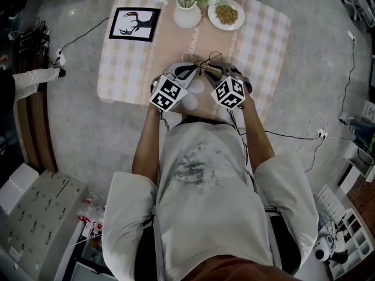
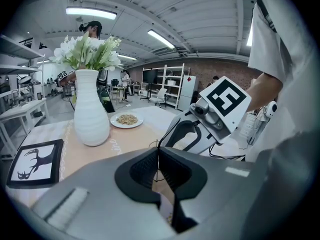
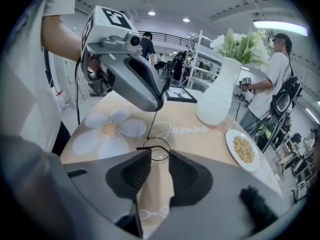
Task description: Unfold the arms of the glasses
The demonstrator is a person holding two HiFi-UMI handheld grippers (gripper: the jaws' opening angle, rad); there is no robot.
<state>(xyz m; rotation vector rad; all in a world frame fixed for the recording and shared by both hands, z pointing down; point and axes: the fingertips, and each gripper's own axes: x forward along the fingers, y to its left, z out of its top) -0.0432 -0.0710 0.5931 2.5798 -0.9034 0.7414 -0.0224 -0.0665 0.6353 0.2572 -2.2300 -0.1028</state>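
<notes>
Thin black wire-framed glasses (image 1: 206, 62) hang over the near part of the table (image 1: 117, 69), between my two grippers. My left gripper (image 2: 158, 159) is shut on one thin arm of the glasses (image 2: 167, 134), which runs up out of its pads. In the right gripper view, the left gripper (image 3: 159, 103) hangs above and the arm drops from its tip to a round lens (image 3: 156, 149). My right gripper (image 3: 159, 170) is open just behind that lens, with nothing pressed between its pads. In the head view, both grippers' marker cubes sit side by side.
A white vase of flowers (image 1: 187, 13) and a plate of food (image 1: 226, 14) stand at the far edge. A framed deer picture (image 1: 135, 23) lies at the far left corner. Cables (image 1: 304, 134) trail across the floor on the right. People stand in the background.
</notes>
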